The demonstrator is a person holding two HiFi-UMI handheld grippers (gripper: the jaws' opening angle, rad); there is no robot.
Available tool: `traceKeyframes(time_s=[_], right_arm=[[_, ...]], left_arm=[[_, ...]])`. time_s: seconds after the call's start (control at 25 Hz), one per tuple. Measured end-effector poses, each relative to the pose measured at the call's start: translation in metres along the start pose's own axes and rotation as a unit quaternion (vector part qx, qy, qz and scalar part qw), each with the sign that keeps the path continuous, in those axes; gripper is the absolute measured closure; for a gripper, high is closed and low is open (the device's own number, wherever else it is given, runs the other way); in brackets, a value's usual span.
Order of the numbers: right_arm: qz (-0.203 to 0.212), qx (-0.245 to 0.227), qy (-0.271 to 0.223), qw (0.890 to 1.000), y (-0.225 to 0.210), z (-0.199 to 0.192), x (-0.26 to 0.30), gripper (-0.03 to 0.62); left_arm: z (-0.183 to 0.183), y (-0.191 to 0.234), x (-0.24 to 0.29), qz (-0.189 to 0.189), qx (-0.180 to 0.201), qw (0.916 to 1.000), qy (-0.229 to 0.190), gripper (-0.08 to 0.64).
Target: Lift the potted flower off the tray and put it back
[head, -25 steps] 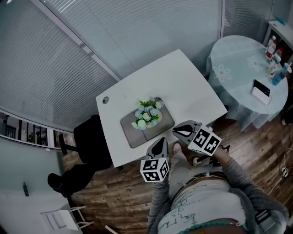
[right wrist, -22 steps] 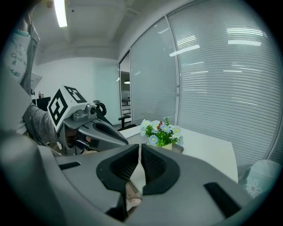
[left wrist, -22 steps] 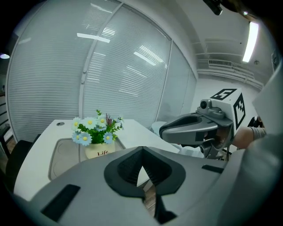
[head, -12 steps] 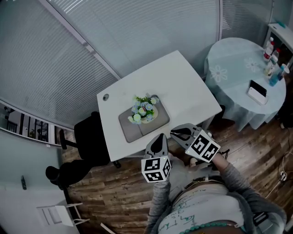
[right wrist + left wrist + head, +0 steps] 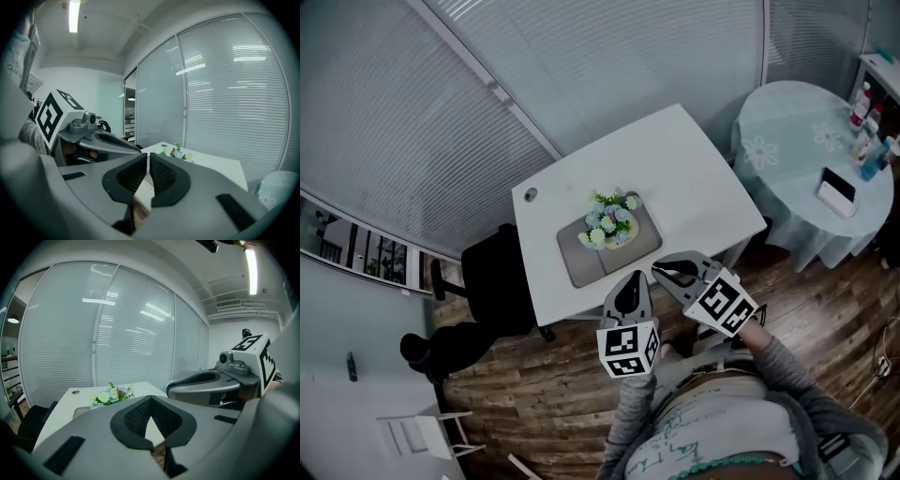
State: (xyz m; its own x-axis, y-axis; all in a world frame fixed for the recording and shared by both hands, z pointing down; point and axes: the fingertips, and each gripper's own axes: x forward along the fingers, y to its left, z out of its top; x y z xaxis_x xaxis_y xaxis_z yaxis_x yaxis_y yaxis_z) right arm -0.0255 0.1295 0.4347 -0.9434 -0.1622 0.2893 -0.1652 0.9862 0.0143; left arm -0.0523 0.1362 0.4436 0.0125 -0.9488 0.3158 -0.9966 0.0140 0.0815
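The left gripper (image 5: 630, 279) and right gripper (image 5: 664, 268) are both closed tight with nothing between the jaws; they sit side by side at the near edge of the table (image 5: 675, 159); ahead of them, well apart, the potted flower (image 5: 611, 217) stands on the grey tray (image 5: 581, 265); the tray lies close to that near edge; bare tabletop lies on either side of it.

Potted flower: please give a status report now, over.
Both shut and empty: left tongs, right tongs, short of the table. On the tray: potted flower, untouched. Path to it looks clear.
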Motion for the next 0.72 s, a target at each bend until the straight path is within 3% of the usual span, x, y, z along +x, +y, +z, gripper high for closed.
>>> traceKeyframes(time_s=[0.32, 0.52, 0.72], right_arm=[[-0.033, -0.002, -0.026, 0.999, 0.012, 0.022, 0.007, 0.561], [-0.025, 0.027, -0.043, 0.998, 0.019, 0.031, 0.004, 0.561], [-0.053, 0.025, -0.049, 0.997, 0.016, 0.035, -0.001, 0.561]], left_arm=[[0.018, 0.01, -0.017, -0.008, 0.01, 0.9997, -0.018, 0.549], [0.025, 0.009, -0.02, -0.017, 0.015, 0.9992, -0.032, 0.549], [0.033, 0.006, -0.023, -0.024, 0.023, 0.9984, -0.047, 0.549]])
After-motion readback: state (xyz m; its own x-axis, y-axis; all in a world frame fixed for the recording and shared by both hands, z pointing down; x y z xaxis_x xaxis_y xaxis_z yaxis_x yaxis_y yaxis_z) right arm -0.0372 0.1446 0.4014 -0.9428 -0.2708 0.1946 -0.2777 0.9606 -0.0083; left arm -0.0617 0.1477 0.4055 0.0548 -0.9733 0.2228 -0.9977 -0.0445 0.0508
